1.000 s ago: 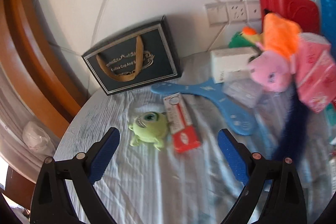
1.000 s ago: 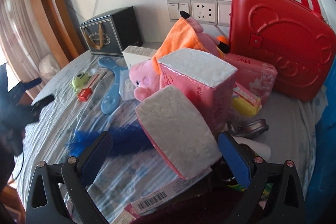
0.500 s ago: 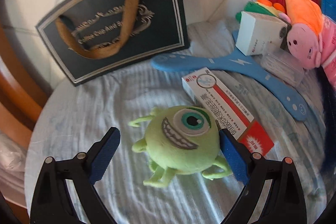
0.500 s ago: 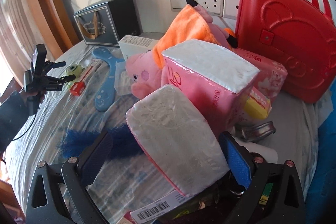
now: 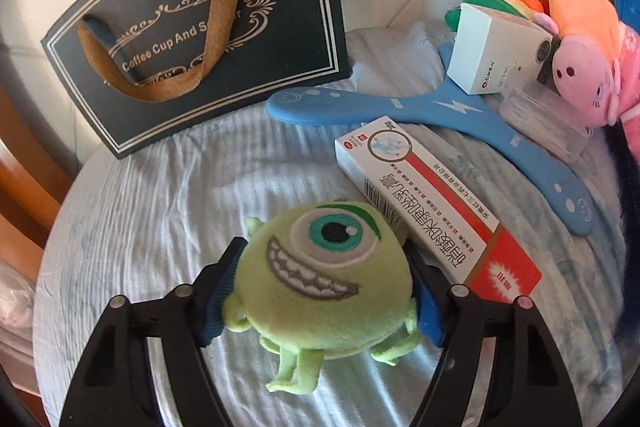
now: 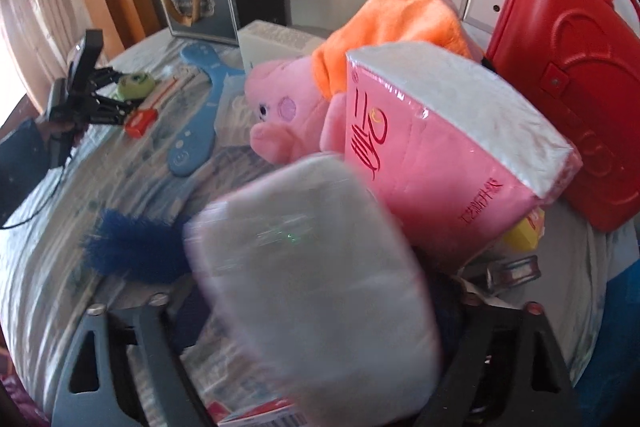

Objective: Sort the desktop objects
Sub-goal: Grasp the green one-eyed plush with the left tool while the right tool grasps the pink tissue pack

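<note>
In the left wrist view a green one-eyed plush toy lies on the pale blue cloth. My left gripper is closing around it, and both blue pads press its sides. The right wrist view also shows the toy, small and far to the left. There, a blurred white-ended tissue pack fills the space between the jaws of my right gripper. Those jaws are closing and the pack hides the pads. A second pink tissue pack stands just behind it.
A red-and-white medicine box touches the toy's right side, beyond it a blue hanger. A dark gift bag leans on the wall. A white box, pink pig plush, red case and blue fluffy duster crowd the right.
My left gripper came down over the green toy and its jaws closed onto it. The right jaws narrowed around the nearer tissue pack, which now looks blurred and larger.
</note>
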A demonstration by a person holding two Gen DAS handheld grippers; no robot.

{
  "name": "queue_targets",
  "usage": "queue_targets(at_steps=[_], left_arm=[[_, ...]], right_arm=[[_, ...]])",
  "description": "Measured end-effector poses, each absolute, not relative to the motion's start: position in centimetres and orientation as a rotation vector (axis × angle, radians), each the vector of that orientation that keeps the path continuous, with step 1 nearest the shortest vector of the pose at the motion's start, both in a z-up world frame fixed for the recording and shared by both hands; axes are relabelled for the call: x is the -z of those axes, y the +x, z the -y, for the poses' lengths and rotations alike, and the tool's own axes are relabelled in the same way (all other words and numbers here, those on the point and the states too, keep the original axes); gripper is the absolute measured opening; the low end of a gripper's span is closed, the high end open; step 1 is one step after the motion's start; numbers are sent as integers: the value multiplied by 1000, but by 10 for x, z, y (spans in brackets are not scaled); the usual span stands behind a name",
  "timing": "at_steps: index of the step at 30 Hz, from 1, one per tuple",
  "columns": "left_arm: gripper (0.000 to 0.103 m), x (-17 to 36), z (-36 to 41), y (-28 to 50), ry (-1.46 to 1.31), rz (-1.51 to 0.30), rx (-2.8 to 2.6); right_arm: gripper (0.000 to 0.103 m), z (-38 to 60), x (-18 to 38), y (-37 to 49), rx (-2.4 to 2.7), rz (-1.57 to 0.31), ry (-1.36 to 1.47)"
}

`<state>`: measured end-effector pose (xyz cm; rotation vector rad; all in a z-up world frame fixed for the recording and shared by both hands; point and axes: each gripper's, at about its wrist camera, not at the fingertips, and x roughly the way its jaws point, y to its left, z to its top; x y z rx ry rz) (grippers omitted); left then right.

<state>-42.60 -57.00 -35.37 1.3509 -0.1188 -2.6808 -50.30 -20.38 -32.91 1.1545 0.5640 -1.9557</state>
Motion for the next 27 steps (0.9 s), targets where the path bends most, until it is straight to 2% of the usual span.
queue_targets(at_steps=[1, 4, 10, 16, 23, 27], left_arm=[[68, 354, 570, -426, 1350, 112, 2676], [67, 353, 566, -420, 1332, 119, 2656], [66, 343, 556, -394, 1296, 133, 2659], [65, 302, 542, -360, 1200, 94, 2683], [65, 252, 480, -315, 1130, 200, 2761], [65, 220, 439, -288, 1087, 188, 2818]], right_arm=[[58, 206, 333, -505, 1974, -574, 1176], [54, 210, 331, -499, 1998, -622, 1184], [54, 195, 312, -475, 2007, -472, 1199], [54, 190, 283, -449, 2032, -381, 1147], [54, 163, 242, -419, 2074, -262, 1098], [54, 127, 208, -390, 2126, -179, 1051]])
